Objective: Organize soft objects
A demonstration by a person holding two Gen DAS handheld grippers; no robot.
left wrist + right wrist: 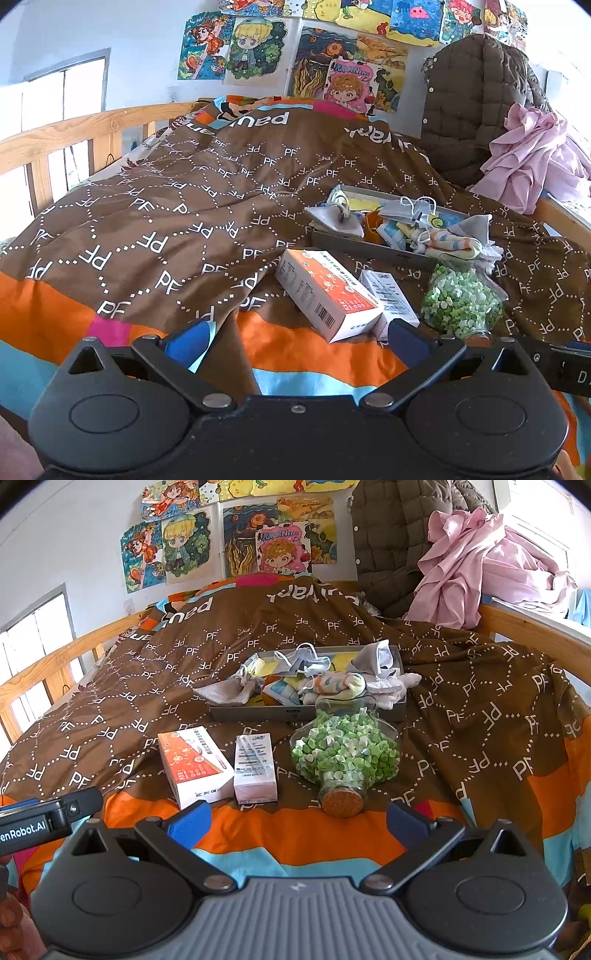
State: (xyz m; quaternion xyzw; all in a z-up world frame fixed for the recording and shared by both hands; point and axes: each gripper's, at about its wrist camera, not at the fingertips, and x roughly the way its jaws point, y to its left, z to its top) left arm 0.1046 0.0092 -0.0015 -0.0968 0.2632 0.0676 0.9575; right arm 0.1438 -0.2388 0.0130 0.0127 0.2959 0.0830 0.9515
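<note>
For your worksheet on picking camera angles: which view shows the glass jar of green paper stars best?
The right wrist view: the jar lies whole and central, cork stopper facing the camera. In the left wrist view the jar sits low right, its neck hidden behind the claw's arm.

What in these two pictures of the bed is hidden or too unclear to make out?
- Small print on the orange and white cardboard box: too small in both views.
- Bottom of the shallow grey tray: covered by the heap of masks and socks.
- Cork-stoppered glass bottle of green paper stars: in the left wrist view, the open left gripper hides its neck.
- Pink crumpled garment: its kind is unclear.
</note>
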